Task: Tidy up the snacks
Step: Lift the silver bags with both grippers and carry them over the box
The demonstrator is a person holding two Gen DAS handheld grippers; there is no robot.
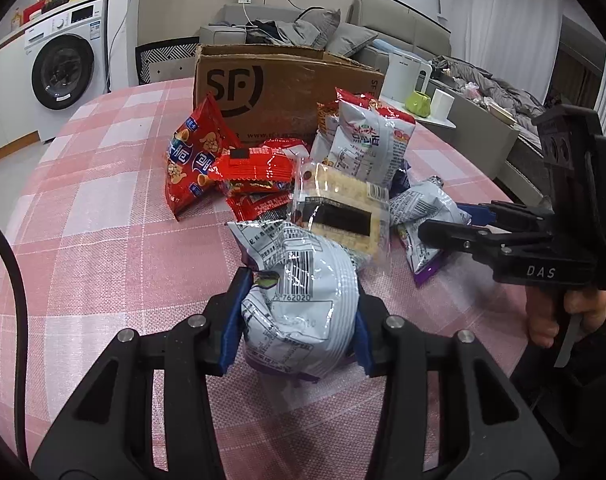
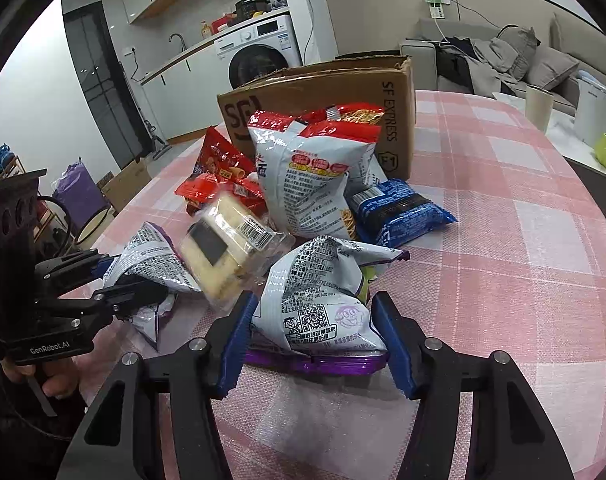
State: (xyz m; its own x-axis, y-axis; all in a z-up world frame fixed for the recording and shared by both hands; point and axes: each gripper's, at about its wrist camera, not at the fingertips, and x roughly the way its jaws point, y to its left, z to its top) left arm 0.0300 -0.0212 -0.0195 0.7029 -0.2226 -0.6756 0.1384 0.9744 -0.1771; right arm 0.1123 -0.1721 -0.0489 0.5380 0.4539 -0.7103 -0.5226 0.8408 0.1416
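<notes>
Left gripper point(image 1: 297, 312): fingers point(image 1: 233, 320) clamped on a silver-and-purple snack bag point(image 1: 303, 296), low over the counter point(image 1: 103, 220). Right gripper point(image 2: 317, 338): fingers point(image 2: 235, 340) straddle a second silver-purple bag point(image 2: 323, 300); whether they pinch it cannot be told. Behind lie the cracker pack point(image 1: 339, 208), red packets point(image 1: 255, 168), a noodle bag point(image 2: 315, 176) and a blue packet point(image 2: 399, 208). The cardboard box point(image 1: 283, 92), marked "SF" and "SF EXPRESS", stands beyond; contents unseen. Judgement: sorting barely begun. Gripper bodies read "DAS" and "GenRobot.AI".
</notes>
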